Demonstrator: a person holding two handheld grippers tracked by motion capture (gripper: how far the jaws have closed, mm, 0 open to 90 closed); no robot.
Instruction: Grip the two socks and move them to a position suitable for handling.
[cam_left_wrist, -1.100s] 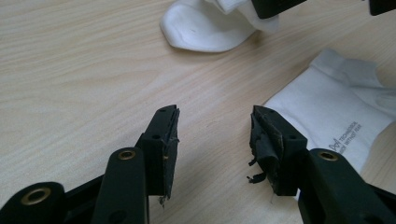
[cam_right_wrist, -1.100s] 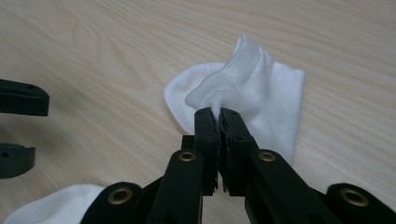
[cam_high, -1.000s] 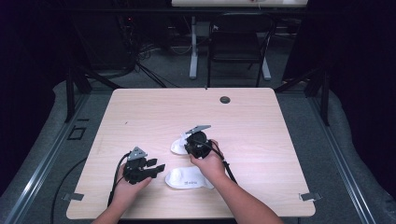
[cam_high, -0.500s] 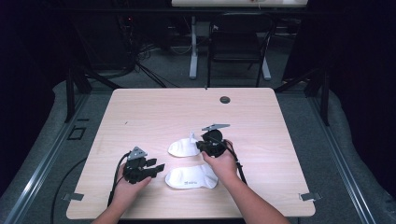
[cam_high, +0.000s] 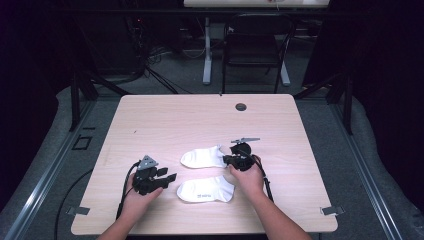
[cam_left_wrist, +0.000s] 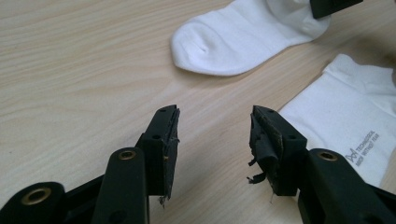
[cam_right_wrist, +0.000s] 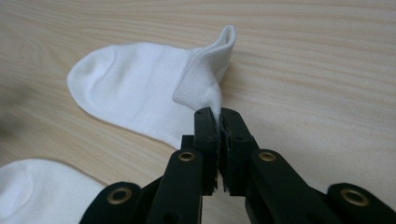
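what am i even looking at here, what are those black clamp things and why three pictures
A person sits at a wooden table and holds a hand-held clamp tool, a gripper, in each hand. The high view comes from a camera above the table. The other two come from small cameras on the grippers, each looking along its own black jaws. Two white socks lie on the table. The right gripper is shut on the cuff of the farther sock. The left gripper is open over bare wood, beside the nearer sock, which bears small printed lettering.
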